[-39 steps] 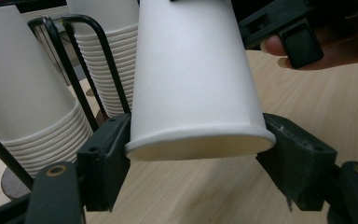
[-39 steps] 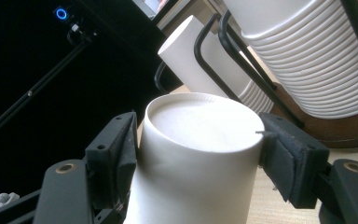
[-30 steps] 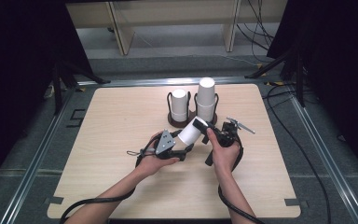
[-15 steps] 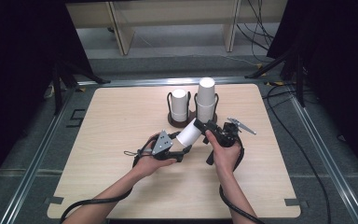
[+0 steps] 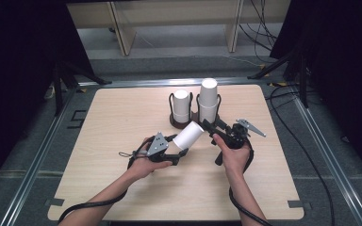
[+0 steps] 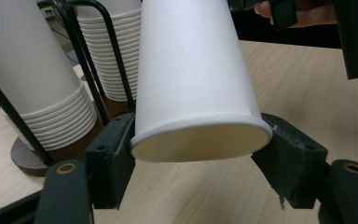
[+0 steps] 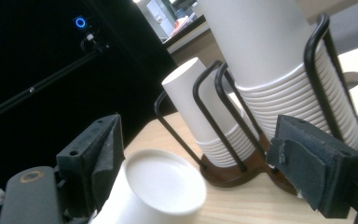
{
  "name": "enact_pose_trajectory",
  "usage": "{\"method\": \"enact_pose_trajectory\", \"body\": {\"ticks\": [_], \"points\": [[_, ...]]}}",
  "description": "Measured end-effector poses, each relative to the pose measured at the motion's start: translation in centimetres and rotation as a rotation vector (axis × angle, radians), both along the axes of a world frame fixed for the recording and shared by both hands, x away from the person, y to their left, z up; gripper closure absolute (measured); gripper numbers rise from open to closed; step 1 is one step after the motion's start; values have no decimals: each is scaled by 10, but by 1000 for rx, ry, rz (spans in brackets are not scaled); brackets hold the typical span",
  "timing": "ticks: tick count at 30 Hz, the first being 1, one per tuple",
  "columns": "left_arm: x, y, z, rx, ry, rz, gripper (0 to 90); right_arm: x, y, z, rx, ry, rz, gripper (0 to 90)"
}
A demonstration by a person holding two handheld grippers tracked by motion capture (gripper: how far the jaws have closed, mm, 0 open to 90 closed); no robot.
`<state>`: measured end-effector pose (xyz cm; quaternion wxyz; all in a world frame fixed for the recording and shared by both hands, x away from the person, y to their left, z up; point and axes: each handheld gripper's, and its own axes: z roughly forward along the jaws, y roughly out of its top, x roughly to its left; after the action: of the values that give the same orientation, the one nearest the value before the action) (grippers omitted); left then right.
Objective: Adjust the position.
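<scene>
Right tool [image 5: 207, 126] jaws have just opened, releasing paper cup [image 5: 188, 135]; left tool [image 5: 178, 147] grips its rim. Handover done; next, clear right tool toward 3 o'clock.

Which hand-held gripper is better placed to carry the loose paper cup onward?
Left. The left hand-held gripper clamps the paper cup at its rim, while the right hand-held gripper stands open, its jaws having just opened off the cup's base.
</scene>
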<state>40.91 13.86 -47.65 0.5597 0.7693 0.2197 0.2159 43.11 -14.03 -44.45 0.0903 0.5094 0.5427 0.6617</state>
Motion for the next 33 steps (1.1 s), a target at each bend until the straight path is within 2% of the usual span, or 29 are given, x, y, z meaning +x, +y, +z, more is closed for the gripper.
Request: {"method": "enact_pose_trajectory", "body": {"ticks": [1,3,6,8,10,13,14,15,16,17,19,20,21,23,24,25,26,28,29,30,31,32,33], "points": [[0,3,1,3,-2,0,308,0,-2,-1,-3,-24,11,177],[-1,7,3,13,1,-5,308,-1,-5,-1,-10,-9,8,190],[-2,10,4,25,-8,-11,310,-2,-11,-3,-29,-27,26,199],[-2,12,4,37,-5,-16,313,-3,-12,-3,-43,-16,27,206],[-3,16,5,61,0,-31,315,-4,-15,-7,-82,-28,81,220],[-3,19,6,62,8,-35,317,-5,-17,-8,-96,-31,100,226],[-3,23,7,68,10,-41,317,-5,-18,-10,-96,-45,132,226],[-3,23,7,68,10,-41,317,-5,-18,-10,-96,-45,132,226],[-4,27,8,73,13,-46,317,-7,-18,-10,-112,-44,156,228],[-4,27,8,73,13,-46,317,-6,-19,-11,-135,-68,165,228],[-3,31,10,76,14,-47,317,-7,-18,-11,-134,-69,180,229],[-3,35,10,78,16,-53,317,-8,-19,-12,-175,-69,210,235],[-3,35,10,78,16,-53,317,-9,-18,-12,-180,-43,216,235],[-5,40,13,90,19,-61,316,-8,-19,-14,-231,-61,242,242],[-5,40,13,90,19,-61,316,-8,-19,-14,-231,-61,242,242],[-6,42,14,84,18,-71,316,-10,-17,-14,-272,-46,262,242],[-6,44,15,92,21,-73,316,-10,-17,-15,-295,-52,263,241],[-6,45,15,89,22,-79,316,-9,-17,-15,-307,-61,276,240],[-7,46,16,100,23,-87,316,-11,-16,-14,-278,-47,287,238],[-7,46,16,100,23,-87,317,-11,-16,-14,-278,-47,287,238],[-7,47,17,109,23,-92,317,-9,-17,-14,-322,-76,298,238],[-7,48,17,113,22,-101,316,-8,-16,-14,-315,-77,318,238],[-7,48,18,121,20,-105,316,-8,-16,-14,-335,-83,324,237]]}}
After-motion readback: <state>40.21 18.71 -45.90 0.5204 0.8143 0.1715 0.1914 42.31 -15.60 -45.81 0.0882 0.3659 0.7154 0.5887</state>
